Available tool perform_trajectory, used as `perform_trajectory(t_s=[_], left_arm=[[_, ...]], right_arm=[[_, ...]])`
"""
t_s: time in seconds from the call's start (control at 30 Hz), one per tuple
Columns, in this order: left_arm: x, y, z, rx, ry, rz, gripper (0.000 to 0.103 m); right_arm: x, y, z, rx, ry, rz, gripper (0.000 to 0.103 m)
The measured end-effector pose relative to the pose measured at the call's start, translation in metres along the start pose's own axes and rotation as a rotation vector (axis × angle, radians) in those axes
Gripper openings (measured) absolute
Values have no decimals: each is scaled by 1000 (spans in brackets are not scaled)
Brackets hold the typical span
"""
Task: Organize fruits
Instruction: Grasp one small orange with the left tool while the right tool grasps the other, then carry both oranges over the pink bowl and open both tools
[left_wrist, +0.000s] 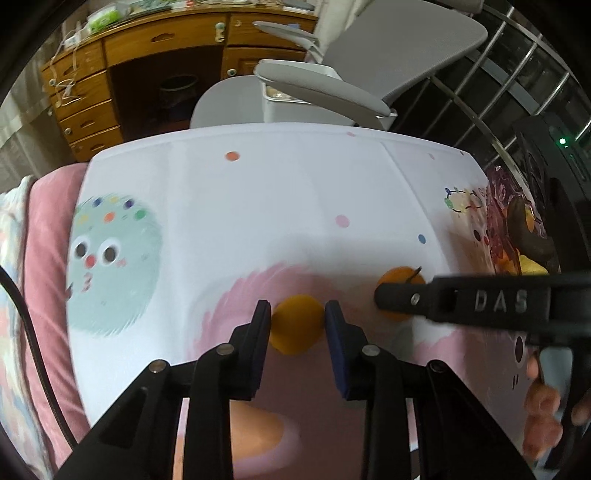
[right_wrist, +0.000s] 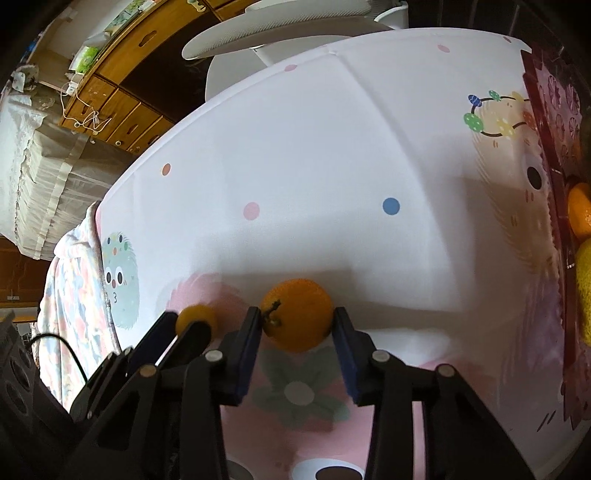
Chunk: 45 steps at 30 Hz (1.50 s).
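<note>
1. The left tongs (left_wrist: 297, 325) fill the bottom of the left wrist view, their 2 black fingers closed down onto a small orange fruit (left_wrist: 296, 324), both pads pressed against its sides.
2. The right tongs (right_wrist: 297, 325) fill the bottom of the right wrist view in the same way, pinched on a larger stemmed orange (right_wrist: 297, 314); the stem side meets the left pad and the far side meets the right pad.
3. The table (right_wrist: 314, 155) carries a white cloth printed with coloured dots, a mint fuzzy face and a pink patch; both gripped fruits sit over the pink patch near its front edge.
4. A grey office chair (left_wrist: 332, 85) stands past the far edge of the table, with a wooden desk (left_wrist: 92, 92) of drawers behind it.
5. A red patterned tray (right_wrist: 561, 155) lies along the right edge of the table, well apart from the 2 gripped fruits, and holds an orange (right_wrist: 580, 210) and a yellow fruit (right_wrist: 585, 288).
6. In the left wrist view the tray also shows a dark brown curved fruit (left_wrist: 526, 236), too blurred to name.
7. A person's fingers (left_wrist: 543, 410) curl around the handle of the right tongs at the lower right of the left wrist view.
</note>
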<state>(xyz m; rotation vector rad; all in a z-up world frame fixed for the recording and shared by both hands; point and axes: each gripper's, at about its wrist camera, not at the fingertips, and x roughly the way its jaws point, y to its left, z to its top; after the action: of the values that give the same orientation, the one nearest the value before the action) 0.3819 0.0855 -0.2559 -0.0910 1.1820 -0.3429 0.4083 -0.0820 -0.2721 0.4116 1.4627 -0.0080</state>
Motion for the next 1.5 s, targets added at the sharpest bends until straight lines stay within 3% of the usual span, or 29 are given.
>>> perform_trajectory(t_s=[0.3,0.83,1.0,1.2,1.5], left_arm=[[-41,17,-46,-64,-19,6,28],[-115,4,-164,-154,35,-41,28],[-140,-23,-181,-121,34,-45,28],[-160,-73,-176,-122,-30,-39,28],[-160,-188,-164,-144,-105,-46,28]], right_arm=[[-15,-6,-28,-11,-4,-43,38],[-70,-24,-148,-96,-17,-66,38],[-104,-41,-171,-168,-72,-63,38],[-139,-74,-183,-247,-135,-38,38],[-185,-145,-172,-372,-179,1,38]])
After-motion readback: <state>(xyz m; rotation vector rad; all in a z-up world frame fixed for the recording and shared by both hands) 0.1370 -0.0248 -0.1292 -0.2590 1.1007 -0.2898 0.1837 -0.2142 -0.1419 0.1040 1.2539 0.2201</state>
